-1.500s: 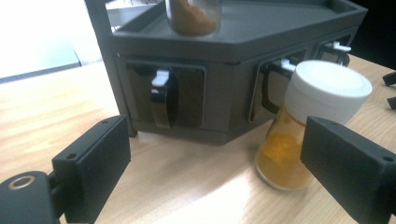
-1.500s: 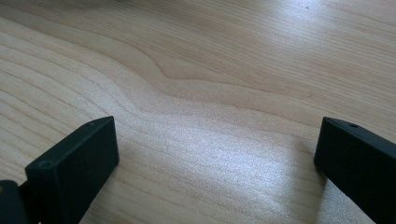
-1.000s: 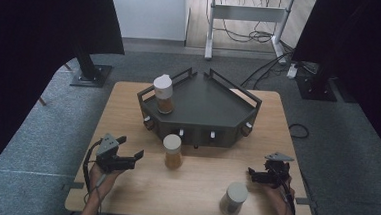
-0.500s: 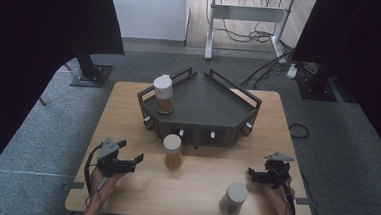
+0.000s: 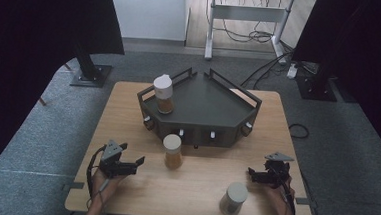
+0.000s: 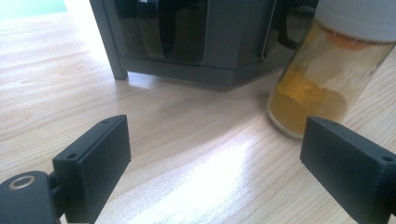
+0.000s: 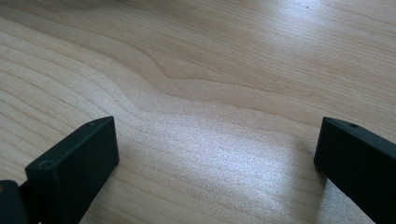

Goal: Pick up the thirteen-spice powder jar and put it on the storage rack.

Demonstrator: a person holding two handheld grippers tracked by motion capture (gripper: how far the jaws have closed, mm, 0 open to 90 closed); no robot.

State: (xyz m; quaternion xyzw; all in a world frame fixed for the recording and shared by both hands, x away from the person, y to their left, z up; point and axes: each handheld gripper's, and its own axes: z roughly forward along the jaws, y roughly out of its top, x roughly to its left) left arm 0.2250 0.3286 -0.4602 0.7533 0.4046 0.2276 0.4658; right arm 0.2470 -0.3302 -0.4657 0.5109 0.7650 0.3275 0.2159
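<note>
Nearest the person's edge of the table (image 5: 138,194), the grey-lidded jar (image 5: 234,199) stands upright close to the front rim, its long axis straight up and its lid on top, with bare wood to its left. Just beyond it on the right, the right gripper (image 5: 252,174) hovers low over the wood near the table's right edge, its fingers (image 7: 74,163) spread wide with nothing but plain grain between them, aimed toward the middle of the table. On the left, the left gripper (image 5: 137,162) is level with it, a little in from the left edge, its fingers (image 6: 95,156) also wide apart and empty, pointing at the spice jar (image 5: 172,151). That jar stands upright near the table's centre, pale lid up, yellow powder in its lower part, with a clear strip of wood between it and the open fingers. Just behind it sits the dark angular rack (image 5: 213,106), its front wall close to the jar, leaving only a narrow gap there. On the rack's left end a second spice jar (image 5: 163,93) stands upright. Past the rack only a narrow strip of table remains, then grey carpet (image 5: 327,136).
</note>
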